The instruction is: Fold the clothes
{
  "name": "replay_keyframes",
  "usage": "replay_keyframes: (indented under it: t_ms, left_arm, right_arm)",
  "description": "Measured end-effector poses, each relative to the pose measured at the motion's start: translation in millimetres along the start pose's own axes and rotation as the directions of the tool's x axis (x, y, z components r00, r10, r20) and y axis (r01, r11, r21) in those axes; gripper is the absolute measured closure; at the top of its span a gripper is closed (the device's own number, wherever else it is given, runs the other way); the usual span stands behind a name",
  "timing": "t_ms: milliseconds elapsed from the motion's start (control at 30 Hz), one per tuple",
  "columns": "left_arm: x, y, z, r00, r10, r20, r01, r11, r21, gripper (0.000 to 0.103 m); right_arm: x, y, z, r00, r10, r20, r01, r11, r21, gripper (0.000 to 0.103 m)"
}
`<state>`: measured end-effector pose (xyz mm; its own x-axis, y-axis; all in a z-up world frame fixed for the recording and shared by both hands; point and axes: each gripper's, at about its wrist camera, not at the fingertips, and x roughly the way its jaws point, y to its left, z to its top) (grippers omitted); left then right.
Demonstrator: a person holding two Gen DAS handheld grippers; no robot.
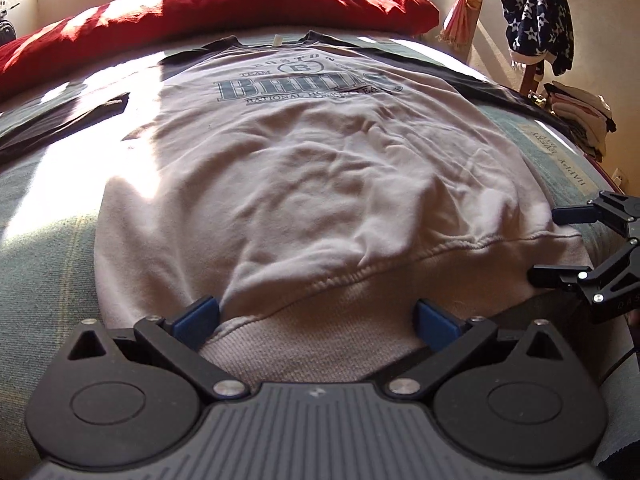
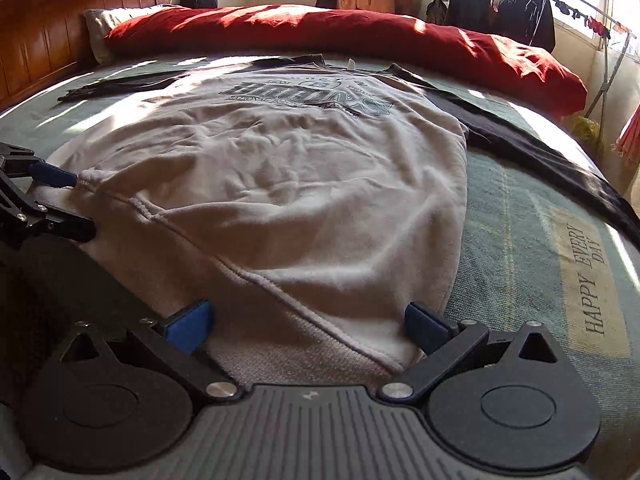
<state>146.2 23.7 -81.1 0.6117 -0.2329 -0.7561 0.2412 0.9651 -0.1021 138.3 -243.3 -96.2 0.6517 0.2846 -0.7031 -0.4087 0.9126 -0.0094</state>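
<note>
**Grey sweatshirt spread flat, both grippers at its hem**

Grey-green bedspread (image 2: 520, 208) carries the sweatshirt (image 1: 304, 168), laid front-up with dark sleeves out to the sides, likely so the fold starts square. Red duvet (image 1: 224, 4) lies beyond the collar. Ribbed hem (image 1: 320, 344) sits nearest, between the jaws of both tools. Left gripper (image 1: 320, 322) stands spread wide over one hem corner, right gripper (image 2: 308, 326) likewise over the other; neither has pinched cloth yet.
</note>
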Motion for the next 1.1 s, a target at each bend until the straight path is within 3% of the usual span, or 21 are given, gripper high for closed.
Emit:
replay_keyframes:
  t_ms: [267, 533, 700, 867, 967, 1100]
  left_arm:
    - [1, 8, 3, 0.999, -0.039, -0.008, 0.038, 0.999, -0.037, 0.001]
    - [4, 15, 16, 0.995, -0.061, -0.073, 0.054, 0.994, -0.097, 0.001]
    - [0, 26, 12, 0.994, -0.108, -0.034, 0.100, 0.978, -0.185, 0.001]
    - [-4, 27, 9, 0.992, -0.128, -0.009, 0.124, 0.978, -0.167, 0.001]
    - [-7, 21, 17, 0.995, -0.101, -0.009, 0.098, 0.982, -0.159, 0.001]
    - [-17, 14, 35, 0.989, -0.128, 0.070, 0.135, 0.984, -0.113, 0.001]
  right_arm:
    - [2, 1, 0, 1.000, -0.009, -0.012, 0.009, 1.000, 0.012, 0.000]
    - [2, 0, -1, 1.000, -0.010, 0.001, 0.010, 1.000, 0.017, 0.000]
    - [2, 0, -2, 1.000, -0.013, 0.015, 0.013, 1.000, 0.024, 0.000]
    - [2, 2, -3, 1.000, -0.023, 0.022, 0.022, 0.999, 0.031, 0.000]
    - [1, 2, -6, 0.999, -0.026, 0.040, 0.025, 0.999, 0.030, 0.000]
    - [-6, 3, -2, 0.999, -0.019, 0.039, 0.018, 0.999, 0.042, 0.000]
